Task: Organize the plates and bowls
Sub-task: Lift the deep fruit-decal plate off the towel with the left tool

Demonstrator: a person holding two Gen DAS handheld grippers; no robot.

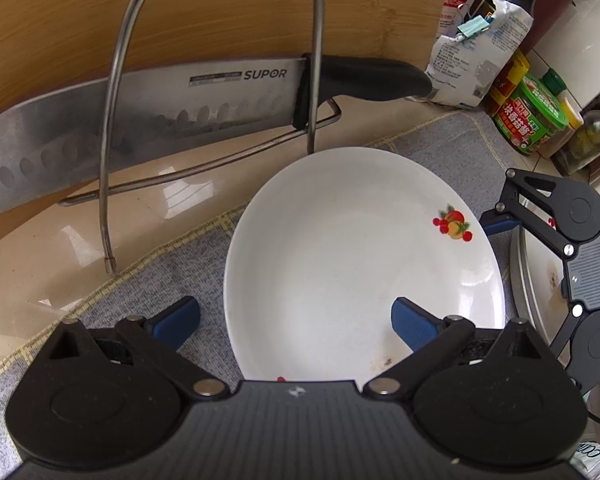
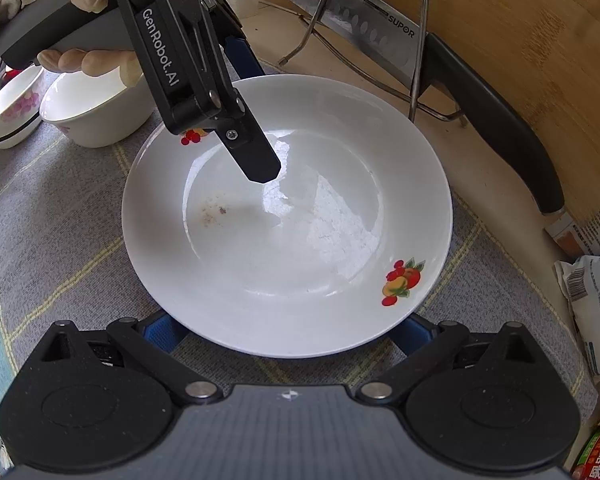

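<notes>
Here, over a kitchen bench, I hold two claws above a white plate (image 2: 288, 216) that lies flat and face up on a grey checked cloth (image 2: 60, 216), its rim printed with small fruit motifs at about 4 and 10 o'clock in the right wrist view. Being round, the plate has no long axis to speak of; its hollow faces straight up. My left claw (image 1: 296, 320) is released, jaws spread wide, one blue pad over the plate's rim at 7 o'clock and the other out over the cloth, touching nothing that I can see. My right claw (image 2: 288, 330) sits at the plate's near edge at 6 o'clock with its blue pads tucked under the rim, so I cannot tell whether it is released or clenched. Two white bowls (image 2: 88, 112) wait at 10 o'clock, just beside the plate, and a steel wire rack (image 1: 216, 92) holding a cleaver (image 1: 140, 120) stands at 12 o'clock against a wooden board (image 1: 60, 20). I judge the step in hand to be taking hold of this plate; the next move calls for a claw straddling the thin rim and pinching it firmly, since glazed china may slip.
</notes>
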